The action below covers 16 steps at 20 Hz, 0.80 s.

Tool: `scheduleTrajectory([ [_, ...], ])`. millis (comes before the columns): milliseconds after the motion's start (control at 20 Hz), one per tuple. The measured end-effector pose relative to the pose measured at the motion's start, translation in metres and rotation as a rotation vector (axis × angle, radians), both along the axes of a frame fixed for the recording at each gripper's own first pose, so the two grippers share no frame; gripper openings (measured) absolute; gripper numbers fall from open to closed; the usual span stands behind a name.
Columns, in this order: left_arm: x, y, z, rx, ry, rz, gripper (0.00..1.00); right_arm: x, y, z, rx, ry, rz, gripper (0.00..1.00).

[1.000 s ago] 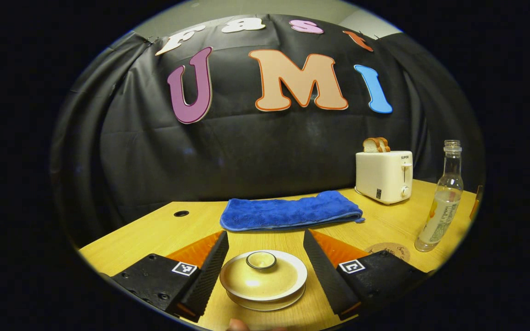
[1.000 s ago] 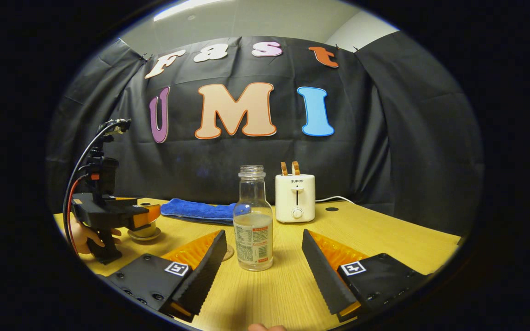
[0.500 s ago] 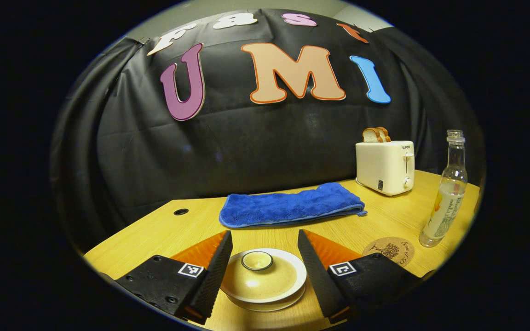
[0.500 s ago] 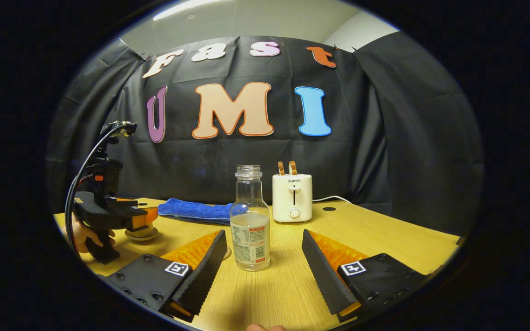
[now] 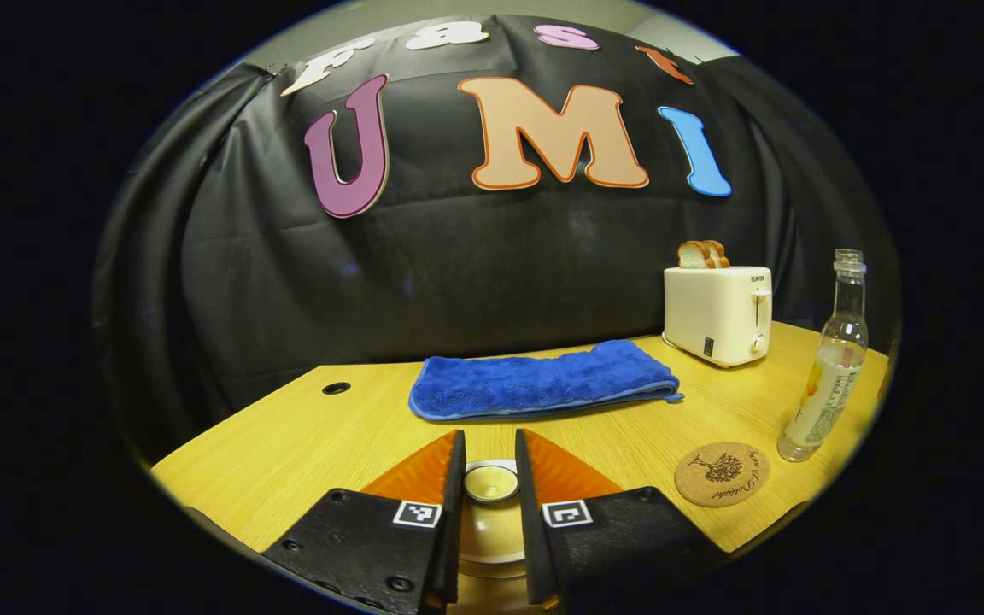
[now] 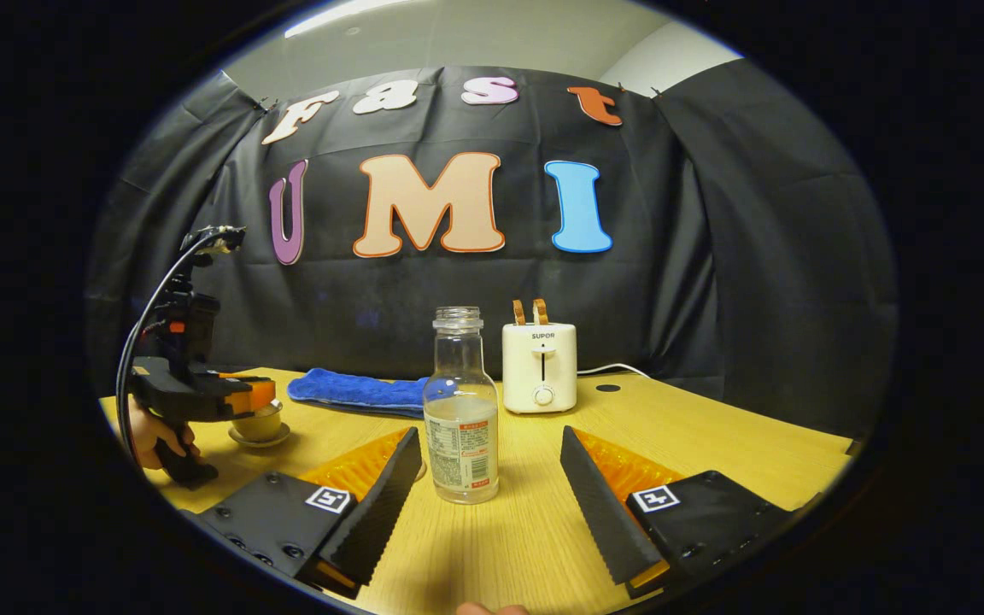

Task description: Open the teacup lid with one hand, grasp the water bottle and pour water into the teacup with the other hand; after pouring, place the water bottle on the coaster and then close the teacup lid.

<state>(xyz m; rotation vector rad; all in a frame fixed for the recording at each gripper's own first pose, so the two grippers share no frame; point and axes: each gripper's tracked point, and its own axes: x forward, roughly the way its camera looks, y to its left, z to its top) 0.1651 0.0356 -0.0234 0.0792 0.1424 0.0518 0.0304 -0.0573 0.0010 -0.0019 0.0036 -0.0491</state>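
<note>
- In the left gripper view we see the left gripper (image 5: pixel 490 478) with its jaws drawn narrow around the knob of the teacup lid (image 5: pixel 490 483); both fingers (image 5: pixel 454 478) sit right against the knob, and the lid is on the cup.
- In the right gripper view we see that gripper (image 6: pixel 246 399), held by a hand (image 6: pixel 150 433), over the teacup (image 6: pixel 258 424) on its saucer near the desk's left edge.
- We see the right gripper (image 6: pixel 489 478) with its jaws wide and nothing between them.
- The water bottle (image 6: pixel 460 410) stands upright and uncapped, partly filled, just beyond the jaws near the desk's front edge.
- The coaster (image 5: pixel 722 472) lies flat on the desk (image 5: pixel 304 436), between the teacup and the bottle (image 5: pixel 827 367), bare.
- Along the back edge we see a folded blue towel (image 5: pixel 543 389) and a white toaster (image 5: pixel 717 312) holding bread slices.
</note>
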Motion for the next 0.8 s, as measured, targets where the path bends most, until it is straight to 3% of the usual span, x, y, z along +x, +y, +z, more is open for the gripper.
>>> scheduleTrajectory([
  [150, -0.003, 0.001, 0.002, -0.015, -0.01, 0.003, 0.26, 0.0, 0.0, 0.0, 0.0, 0.0, 0.0, 1.0],
  [400, -0.008, 0.011, 0.021, -0.065, -0.15, 0.024, 0.24, 0.0, 0.002, -0.001, 0.0, 0.0, 0.009, 1.0],
  [700, -0.016, 0.02, 0.019, -0.073, -0.14, 0.073, 0.27, 0.0, 0.005, -0.001, 0.0, 0.001, 0.028, 1.0],
  [800, -0.026, 0.023, 0.019, -0.073, -0.14, 0.083, 0.22, 0.002, 0.006, -0.001, 0.001, 0.004, 0.032, 1.0],
])
